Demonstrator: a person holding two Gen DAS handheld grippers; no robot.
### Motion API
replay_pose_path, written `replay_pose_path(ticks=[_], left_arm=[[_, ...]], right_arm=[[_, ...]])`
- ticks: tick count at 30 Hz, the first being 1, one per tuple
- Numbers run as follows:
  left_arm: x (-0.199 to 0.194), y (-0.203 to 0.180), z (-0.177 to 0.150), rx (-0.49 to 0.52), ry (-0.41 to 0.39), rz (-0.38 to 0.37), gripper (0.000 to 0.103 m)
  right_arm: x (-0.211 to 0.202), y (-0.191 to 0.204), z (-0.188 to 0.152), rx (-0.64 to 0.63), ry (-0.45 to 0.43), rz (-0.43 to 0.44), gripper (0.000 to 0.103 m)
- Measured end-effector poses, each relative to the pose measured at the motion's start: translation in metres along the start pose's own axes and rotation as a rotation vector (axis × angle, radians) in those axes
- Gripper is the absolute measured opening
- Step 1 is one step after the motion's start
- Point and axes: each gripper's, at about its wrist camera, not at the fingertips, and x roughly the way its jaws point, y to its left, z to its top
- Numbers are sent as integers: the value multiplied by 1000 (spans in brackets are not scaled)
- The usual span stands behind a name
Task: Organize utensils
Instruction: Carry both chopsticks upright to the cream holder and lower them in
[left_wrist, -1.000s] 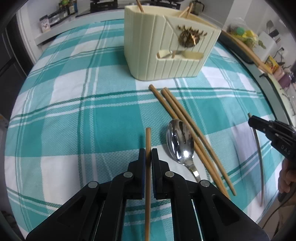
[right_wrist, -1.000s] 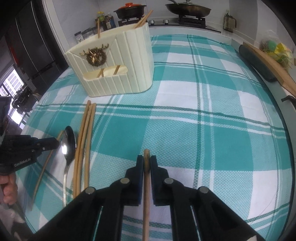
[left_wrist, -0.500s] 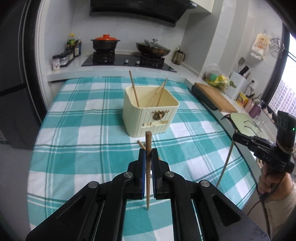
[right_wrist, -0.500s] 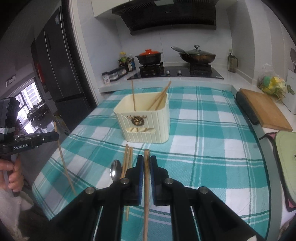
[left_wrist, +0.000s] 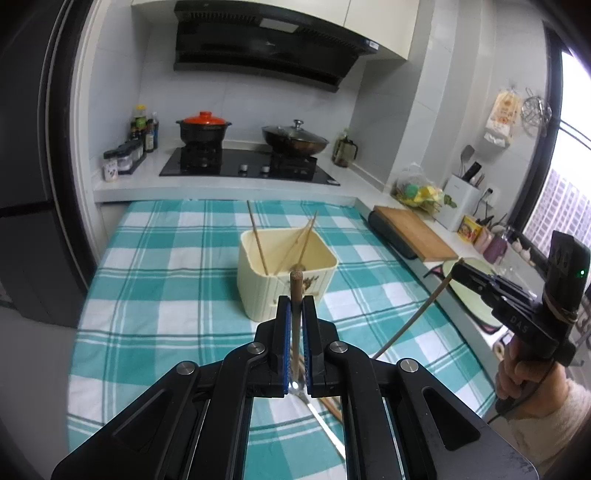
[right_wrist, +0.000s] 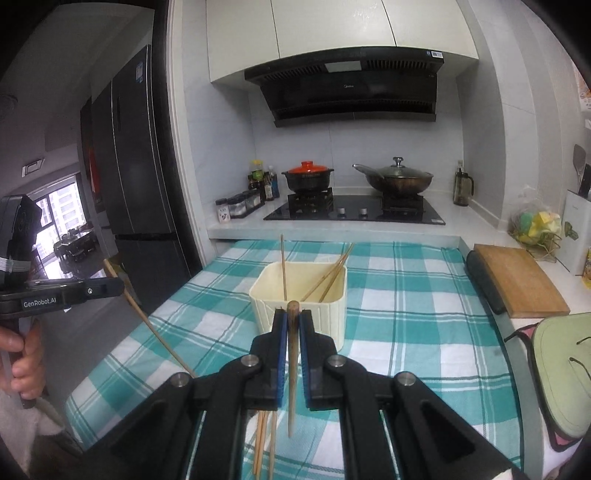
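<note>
A cream utensil holder (left_wrist: 284, 273) (right_wrist: 301, 295) stands mid-table with three chopsticks leaning in it. My left gripper (left_wrist: 295, 306) is shut on a wooden chopstick (left_wrist: 295, 291), held upright high above the table. My right gripper (right_wrist: 293, 321) is shut on another chopstick (right_wrist: 291, 369), also raised, its tip hanging down. Each gripper shows in the other's view: the right gripper (left_wrist: 461, 269) with its slanting chopstick (left_wrist: 413, 317), the left gripper (right_wrist: 118, 284) with its chopstick (right_wrist: 155, 332). Loose chopsticks (right_wrist: 264, 443) and a metal spoon (left_wrist: 321, 421) lie on the cloth below.
The table has a teal and white checked cloth (left_wrist: 166, 295). A stove with a red-lidded pot (left_wrist: 203, 127) and a wok (left_wrist: 295, 138) is behind. A wooden cutting board (left_wrist: 413, 232) and a green mat (right_wrist: 561, 373) lie on the right counter.
Both grippers have lifted their chopsticks off the table and risen high, tilting up so the kitchen and the whole holder come into view.
</note>
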Motion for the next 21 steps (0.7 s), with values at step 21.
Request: replay_pose_path(ticks=[21], left_arm=[[100,10,121,-13,-87,134,4]], right_arm=[[97,-12,120,-7,-173,-89,7]])
